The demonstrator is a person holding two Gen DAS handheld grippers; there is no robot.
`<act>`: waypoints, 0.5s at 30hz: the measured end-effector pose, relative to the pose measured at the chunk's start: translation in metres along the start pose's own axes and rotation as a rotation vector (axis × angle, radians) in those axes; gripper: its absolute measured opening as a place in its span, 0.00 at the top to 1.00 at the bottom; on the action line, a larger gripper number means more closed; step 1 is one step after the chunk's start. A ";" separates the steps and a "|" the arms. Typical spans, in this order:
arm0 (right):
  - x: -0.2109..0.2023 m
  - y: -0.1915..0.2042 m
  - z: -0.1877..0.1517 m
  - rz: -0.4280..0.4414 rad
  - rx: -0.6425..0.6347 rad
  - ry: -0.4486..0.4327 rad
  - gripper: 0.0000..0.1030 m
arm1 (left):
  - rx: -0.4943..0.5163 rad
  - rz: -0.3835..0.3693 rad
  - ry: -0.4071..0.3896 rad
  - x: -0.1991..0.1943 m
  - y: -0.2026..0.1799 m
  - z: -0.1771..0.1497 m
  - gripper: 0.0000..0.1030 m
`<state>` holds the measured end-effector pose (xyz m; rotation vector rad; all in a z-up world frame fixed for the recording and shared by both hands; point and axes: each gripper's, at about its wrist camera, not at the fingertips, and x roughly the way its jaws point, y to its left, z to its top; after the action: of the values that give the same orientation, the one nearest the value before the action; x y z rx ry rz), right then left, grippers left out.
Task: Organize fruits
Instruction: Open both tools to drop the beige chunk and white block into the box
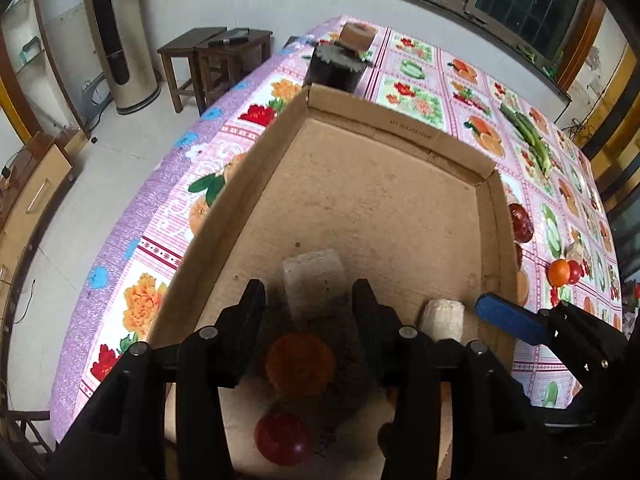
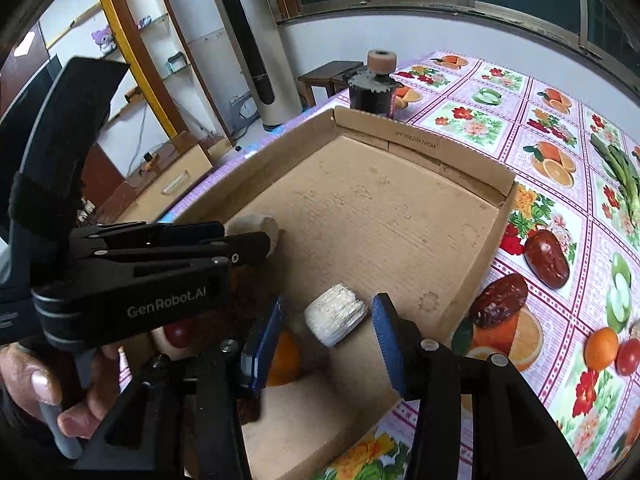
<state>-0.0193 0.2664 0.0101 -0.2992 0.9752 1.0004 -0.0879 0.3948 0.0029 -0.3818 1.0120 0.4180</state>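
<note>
Hovering over the cardboard box, both grippers have their jaws apart, gripping nothing. An orange lies below the left gripper; a white chunk lies between the right gripper fingers.

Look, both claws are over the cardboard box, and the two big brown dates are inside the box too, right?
Not quite. Both claws, left claw and right claw, are over the cardboard box, but the two dates lie outside it, on the flowery tablecloth beside its right wall. The right wrist view shows this.
</note>
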 end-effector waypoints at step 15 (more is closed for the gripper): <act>-0.076 -0.035 -0.040 -0.054 0.083 -0.076 0.54 | 0.066 -0.051 -0.069 -0.034 -0.048 -0.010 0.58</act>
<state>-0.0258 0.1795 0.0413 -0.2165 0.9324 0.9131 -0.0866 0.3434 0.0334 -0.3316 0.9448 0.3484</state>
